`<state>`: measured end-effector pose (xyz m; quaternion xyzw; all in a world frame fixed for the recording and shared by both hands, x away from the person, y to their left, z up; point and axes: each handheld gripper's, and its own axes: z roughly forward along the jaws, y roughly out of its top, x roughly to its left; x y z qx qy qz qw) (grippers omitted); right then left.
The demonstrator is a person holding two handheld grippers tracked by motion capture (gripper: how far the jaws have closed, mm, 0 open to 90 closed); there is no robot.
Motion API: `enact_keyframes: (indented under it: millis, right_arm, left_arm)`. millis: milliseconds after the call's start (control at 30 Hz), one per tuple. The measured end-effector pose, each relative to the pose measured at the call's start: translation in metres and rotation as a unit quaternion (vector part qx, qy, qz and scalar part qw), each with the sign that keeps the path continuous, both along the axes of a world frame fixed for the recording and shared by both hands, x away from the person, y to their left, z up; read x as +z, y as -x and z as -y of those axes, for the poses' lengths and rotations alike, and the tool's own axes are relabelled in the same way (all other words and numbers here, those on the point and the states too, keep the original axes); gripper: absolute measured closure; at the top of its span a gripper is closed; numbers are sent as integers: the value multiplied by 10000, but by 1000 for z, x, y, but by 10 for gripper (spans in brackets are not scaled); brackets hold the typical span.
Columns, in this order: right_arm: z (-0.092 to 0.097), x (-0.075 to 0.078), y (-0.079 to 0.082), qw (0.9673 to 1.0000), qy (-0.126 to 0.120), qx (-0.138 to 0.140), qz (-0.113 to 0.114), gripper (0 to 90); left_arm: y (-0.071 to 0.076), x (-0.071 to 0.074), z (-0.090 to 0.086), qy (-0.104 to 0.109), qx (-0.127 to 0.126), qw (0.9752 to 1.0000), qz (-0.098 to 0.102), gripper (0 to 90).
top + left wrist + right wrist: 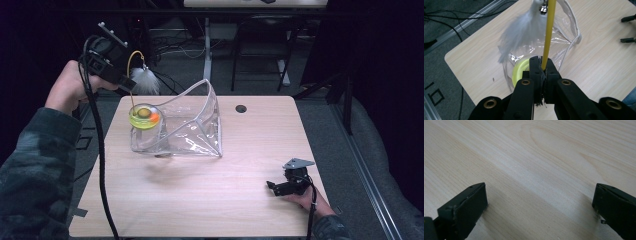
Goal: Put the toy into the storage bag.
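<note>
While the right gripper (274, 188) is sitting near the front edge of the pale wooden table (200, 200) with its jaws spread wide and gripping nothing, well apart from the clear soft plastic pouch (192, 125), the left gripper (129, 84) is hanging just beyond the pouch's far left corner, jaws clamped on a thin yellow wand (548, 35). A fluffy white feather (524, 27) is dangling off it, and the wand's yellow-green round base (144, 116) is sitting inside the pouch's left end.
</note>
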<state>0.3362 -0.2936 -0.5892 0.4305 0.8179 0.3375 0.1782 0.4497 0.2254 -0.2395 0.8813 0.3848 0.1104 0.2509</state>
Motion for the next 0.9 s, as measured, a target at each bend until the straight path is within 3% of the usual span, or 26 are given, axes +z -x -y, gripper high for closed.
enact_keyframes:
  millis: [800,900]
  right_arm:
    - [0,0,0,10000,4,-3,-7,0]
    - [0,0,0,10000,5,-11,-4,0]
  left_arm:
    - [-25,-53,29,107,-226,9994,-247,884]
    - [-29,-65,36,-31,-257,9992,-311,884]
